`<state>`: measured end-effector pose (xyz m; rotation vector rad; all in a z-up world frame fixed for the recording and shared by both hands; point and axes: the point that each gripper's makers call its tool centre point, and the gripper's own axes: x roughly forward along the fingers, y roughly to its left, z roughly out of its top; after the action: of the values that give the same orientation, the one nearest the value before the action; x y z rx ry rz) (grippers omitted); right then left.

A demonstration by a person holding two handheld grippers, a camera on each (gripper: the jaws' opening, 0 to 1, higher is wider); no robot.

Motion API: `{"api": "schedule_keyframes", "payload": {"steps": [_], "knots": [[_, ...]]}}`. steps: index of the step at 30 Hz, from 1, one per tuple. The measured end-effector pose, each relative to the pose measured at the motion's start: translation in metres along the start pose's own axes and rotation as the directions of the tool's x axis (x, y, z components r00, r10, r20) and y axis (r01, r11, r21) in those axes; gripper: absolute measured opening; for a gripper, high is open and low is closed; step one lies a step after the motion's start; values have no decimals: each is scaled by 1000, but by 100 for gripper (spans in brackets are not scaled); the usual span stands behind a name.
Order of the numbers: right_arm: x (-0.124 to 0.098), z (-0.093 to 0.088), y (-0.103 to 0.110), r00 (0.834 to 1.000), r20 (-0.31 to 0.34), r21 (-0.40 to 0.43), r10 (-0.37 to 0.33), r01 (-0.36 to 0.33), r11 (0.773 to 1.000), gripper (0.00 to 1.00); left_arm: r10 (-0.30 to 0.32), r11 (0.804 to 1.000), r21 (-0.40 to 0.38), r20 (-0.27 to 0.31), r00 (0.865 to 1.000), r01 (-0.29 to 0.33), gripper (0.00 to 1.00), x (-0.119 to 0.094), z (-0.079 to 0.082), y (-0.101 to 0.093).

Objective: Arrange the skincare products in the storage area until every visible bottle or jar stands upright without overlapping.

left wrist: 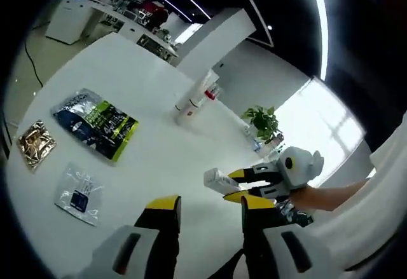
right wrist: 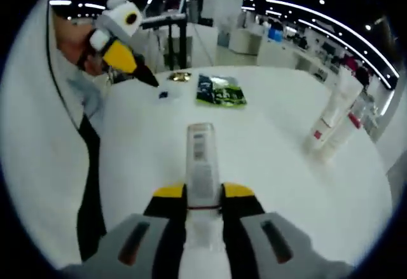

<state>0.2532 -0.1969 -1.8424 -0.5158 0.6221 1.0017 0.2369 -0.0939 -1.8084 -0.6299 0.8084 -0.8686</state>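
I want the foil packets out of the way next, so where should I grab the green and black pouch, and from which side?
Pinch an edge of the green and black pouch; it lies flat on the table. The free left gripper could come low at its near end.

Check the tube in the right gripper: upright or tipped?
Tipped: the white tube lies lengthwise along the shut right gripper, above the table.

Holding nothing, jaws apart, left gripper [left wrist: 206,210] over table [left wrist: 159,101]; right gripper [left wrist: 243,183] clamping what seems a tube [left wrist: 219,178].
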Motion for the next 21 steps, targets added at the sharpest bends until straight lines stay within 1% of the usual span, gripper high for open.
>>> {"api": "schedule_keyframes", "payload": {"steps": [2, 3, 5, 6, 7, 8, 9, 12, 13, 14, 15, 17, 18, 19, 20, 21], "knots": [[0, 13, 7, 999, 23, -63, 29, -27, 998, 18, -14, 1000, -25, -8, 1000, 14, 38, 0, -4, -3], [0, 22, 15, 997, 47, -102, 60, -55, 993, 18, -24, 999, -47, -11, 1000, 24, 39, 1, -6, -4], [0, 37, 27, 992, 69, -165, 103, -91, 982, 18, -51, 995, -88, -9, 999, 50, 39, 1, -8, -9], [0, 42, 29, 992, 70, -198, 104, -89, 976, 18, -75, 989, -129, -1, 997, 74, 39, 1, -9, -13], [0, 46, 34, 990, 64, -224, 122, -105, 969, 18, -90, 984, -154, 9, 996, 90, 39, 1, -9, -16], [0, 51, 38, 988, 73, -236, 136, -116, 965, 18, -111, 973, -199, 19, 994, 112, 39, 1, -9, -19], [0, 56, 42, 986, 83, -254, 147, -122, 959, 18, -118, 969, -217, 24, 993, 120, 39, 1, -9, -20], [0, 61, 49, 982, 79, -290, 174, -144, 946, 18, -139, 959, -243, 35, 990, 143, 39, 1, -9, -23], [0, 64, 54, 977, 82, -319, 195, -159, 934, 18, -145, 957, -250, 38, 989, 150, 39, 1, -9, -24], [0, 65, 57, 976, 79, -332, 203, -167, 928, 18, -153, 953, -257, 39, 987, 158, 39, 1, -9, -26], [0, 65, 59, 975, 75, -342, 209, -172, 924, 18, -165, 950, -263, 44, 985, 171, 35, 0, -8, -28], [1, 67, 65, 970, 75, -358, 232, -191, 914, 18, -184, 943, -276, 37, 982, 187, 26, -2, -9, -29], [1, 68, 66, 970, 78, -371, 230, -186, 910, 18, -184, 943, -274, 35, 982, 186, 23, -2, -8, -30], [1, 70, 66, 969, 82, -367, 232, -187, 911, 18, -184, 944, -273, 32, 982, 185, 23, -2, -9, -30], [1, 74, 68, 964, 95, -353, 249, -201, 914, 18, -185, 944, -270, 31, 982, 187, 23, -3, -8, -29], [1, 75, 68, 964, 95, -353, 248, -200, 914, 18, -198, 940, -277, 29, 980, 198, 23, -5, -8, -31]]}}
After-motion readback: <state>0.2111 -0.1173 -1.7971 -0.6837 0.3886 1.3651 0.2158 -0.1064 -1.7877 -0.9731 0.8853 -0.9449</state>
